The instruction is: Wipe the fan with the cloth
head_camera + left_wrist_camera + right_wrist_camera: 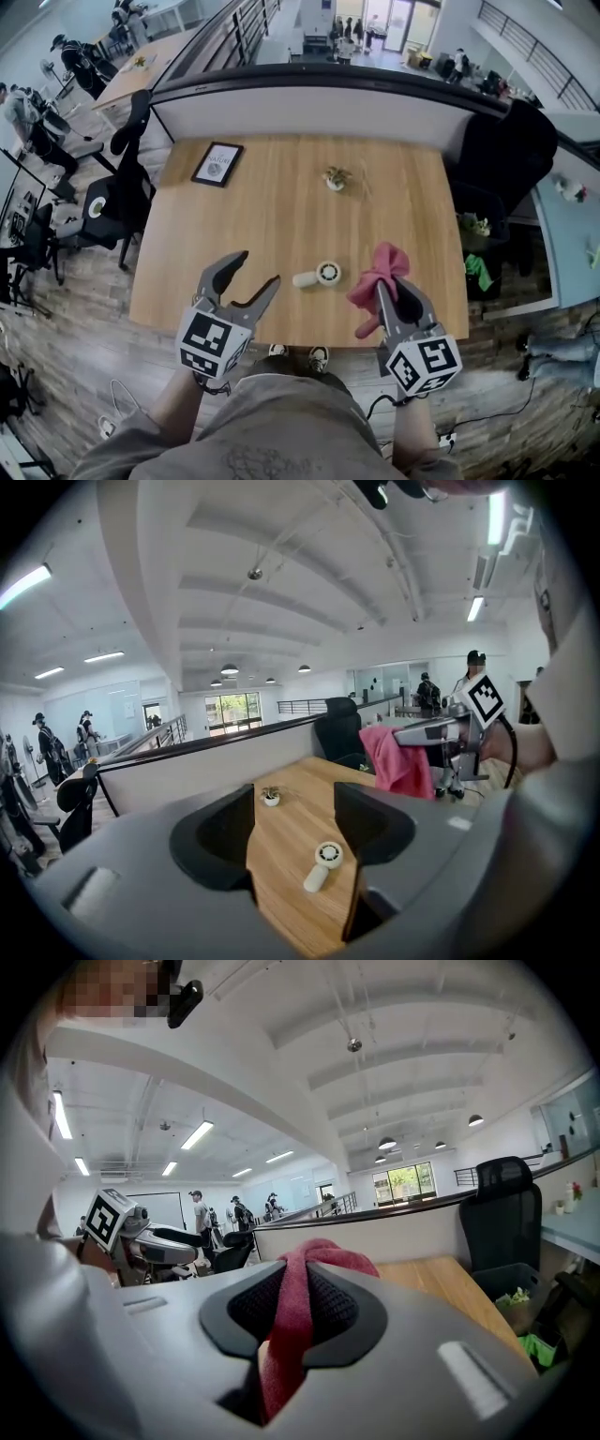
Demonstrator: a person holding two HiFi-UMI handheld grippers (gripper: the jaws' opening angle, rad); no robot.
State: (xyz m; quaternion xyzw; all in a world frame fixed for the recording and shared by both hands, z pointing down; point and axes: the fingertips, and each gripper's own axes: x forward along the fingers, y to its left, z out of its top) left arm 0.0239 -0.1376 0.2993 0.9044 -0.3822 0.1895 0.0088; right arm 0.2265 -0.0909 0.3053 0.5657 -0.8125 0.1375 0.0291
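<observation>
The right gripper (389, 286) clamps the pink cloth (378, 270) at three o'clock of the white fan (319, 274) lying on the table (262, 206), ready for wiping, while the left gripper (257, 269) gapes empty at nine, probably to steady it.

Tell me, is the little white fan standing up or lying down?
Lying down. The fan rests flat on the wooden table, handle stretched out sideways, round face pointing up.

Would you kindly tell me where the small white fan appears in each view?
Head view: the fan lies on the table, between the left gripper and the right gripper.
Left gripper view: low centre, seen through the gap between the open jaws.
Right gripper view: not in it.
Shared landmark: the pink cloth, in all three.
</observation>
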